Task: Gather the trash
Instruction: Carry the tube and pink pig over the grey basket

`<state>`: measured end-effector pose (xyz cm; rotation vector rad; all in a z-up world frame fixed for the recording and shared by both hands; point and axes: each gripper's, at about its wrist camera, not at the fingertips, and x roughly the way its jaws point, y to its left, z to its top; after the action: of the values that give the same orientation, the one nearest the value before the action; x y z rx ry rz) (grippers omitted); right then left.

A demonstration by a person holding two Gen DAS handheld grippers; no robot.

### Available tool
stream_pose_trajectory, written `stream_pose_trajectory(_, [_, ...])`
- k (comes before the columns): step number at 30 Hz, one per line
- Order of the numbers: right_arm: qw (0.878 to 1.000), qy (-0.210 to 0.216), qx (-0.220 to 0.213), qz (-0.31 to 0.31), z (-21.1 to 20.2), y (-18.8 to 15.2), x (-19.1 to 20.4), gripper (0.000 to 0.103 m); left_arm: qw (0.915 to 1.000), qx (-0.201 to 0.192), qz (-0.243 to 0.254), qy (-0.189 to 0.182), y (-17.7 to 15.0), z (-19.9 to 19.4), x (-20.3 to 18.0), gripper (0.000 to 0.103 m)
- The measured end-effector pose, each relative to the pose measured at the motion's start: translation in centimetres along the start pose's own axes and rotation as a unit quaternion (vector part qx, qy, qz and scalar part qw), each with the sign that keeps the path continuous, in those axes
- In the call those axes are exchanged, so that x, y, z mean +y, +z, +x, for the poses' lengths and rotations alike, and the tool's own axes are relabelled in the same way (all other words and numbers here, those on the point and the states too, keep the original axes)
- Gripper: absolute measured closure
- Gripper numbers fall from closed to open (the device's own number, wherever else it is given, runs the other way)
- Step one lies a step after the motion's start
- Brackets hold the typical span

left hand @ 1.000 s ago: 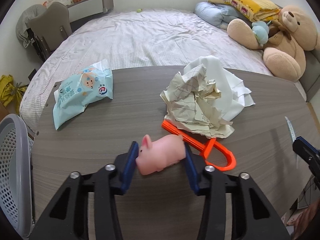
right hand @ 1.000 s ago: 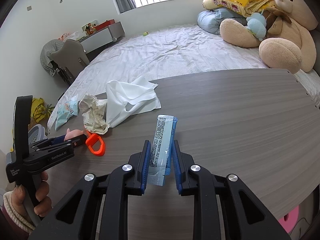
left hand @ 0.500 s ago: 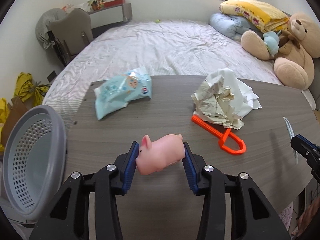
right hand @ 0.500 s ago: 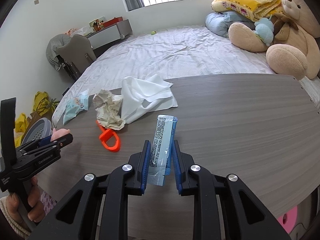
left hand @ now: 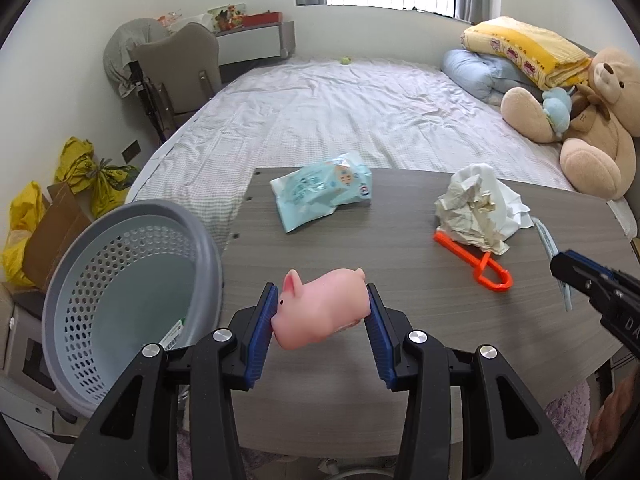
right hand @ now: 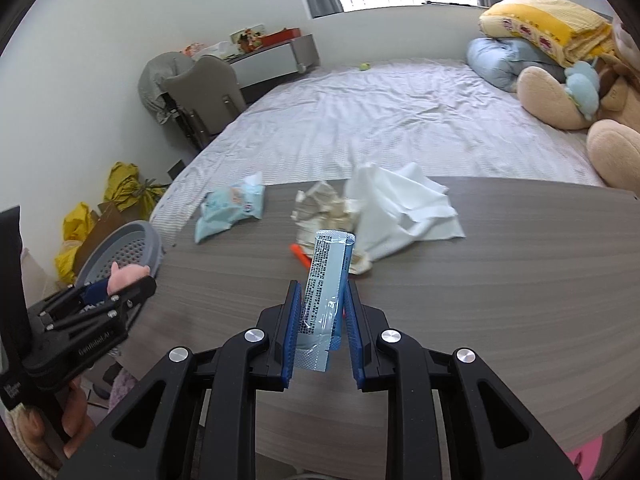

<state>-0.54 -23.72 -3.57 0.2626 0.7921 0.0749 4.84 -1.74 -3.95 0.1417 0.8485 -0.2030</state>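
The left gripper (left hand: 320, 320) clamps a pink rubber pig (left hand: 322, 306); the right gripper (right hand: 322, 320) pinches a pale-blue printed wrapper (right hand: 326, 280) above the tabletop's (right hand: 500, 280) near edge.

pink rubber pig (left hand: 320, 306): lying sideways, clamped between blue pads, above table edge | silver-blue wrapper (right hand: 326, 280): upright, pinched low | pale blue snack packet (left hand: 322, 194): flat on table | crumpled paper (left hand: 470, 210): on table, against white cloth | grey perforated basket (left hand: 132, 292): beside table, label scrap inside
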Motion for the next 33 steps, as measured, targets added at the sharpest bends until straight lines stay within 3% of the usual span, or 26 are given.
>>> stream_pose_trajectory(15, [0.998, 0.042, 0.006, -0.046, 2.5, 3.2, 8.0, 0.082, 0.9991, -0.008, -0.039, 0.011, 0.2, -1.5, 6.9, 0.06])
stream_pose_trajectory(33, [0.981, 0.127, 0.043, -0.138, 7.7, 3.2, 19.9, 0.082, 0.9922, -0.004, -0.1, 0.073, -0.5, -2.5, 16.9, 0.06])
